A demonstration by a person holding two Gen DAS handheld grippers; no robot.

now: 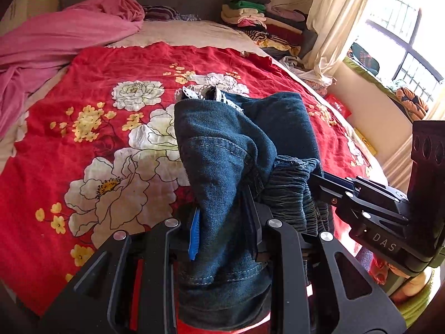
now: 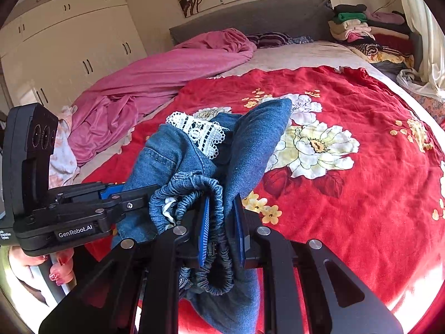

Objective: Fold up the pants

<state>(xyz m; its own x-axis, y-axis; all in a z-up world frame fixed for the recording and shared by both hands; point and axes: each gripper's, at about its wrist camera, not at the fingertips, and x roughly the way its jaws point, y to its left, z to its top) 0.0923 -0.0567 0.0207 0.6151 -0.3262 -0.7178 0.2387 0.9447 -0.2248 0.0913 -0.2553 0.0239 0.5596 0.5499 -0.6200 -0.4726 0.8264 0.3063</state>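
You're pinching the denim pants (image 1: pixel 239 150) with both tools at once: your left gripper (image 1: pixel 222 231) is clamping down on a thick fold of the seat fabric, and your right gripper (image 2: pixel 222 228) is squeezing the bunched elastic waistband (image 2: pixel 194 189) between its blue pads (image 2: pixel 204 231). The pants are hanging bunched between the two tools, above the red floral bedspread (image 1: pixel 111 64), not lying flat. The legs are trailing away toward twelve o'clock from both grippers, lace-trimmed hem (image 2: pixel 200 133) at the far end, so the long axis is running straight ahead of you. In the left wrist view the right tool is coming in from three o'clock, fingers touching the waistband right beside your left grip. Both hands are sitting equally close, at the waist end. Judgement: you're needing to spread the grips apart sideways to open the waistband before laying it down.
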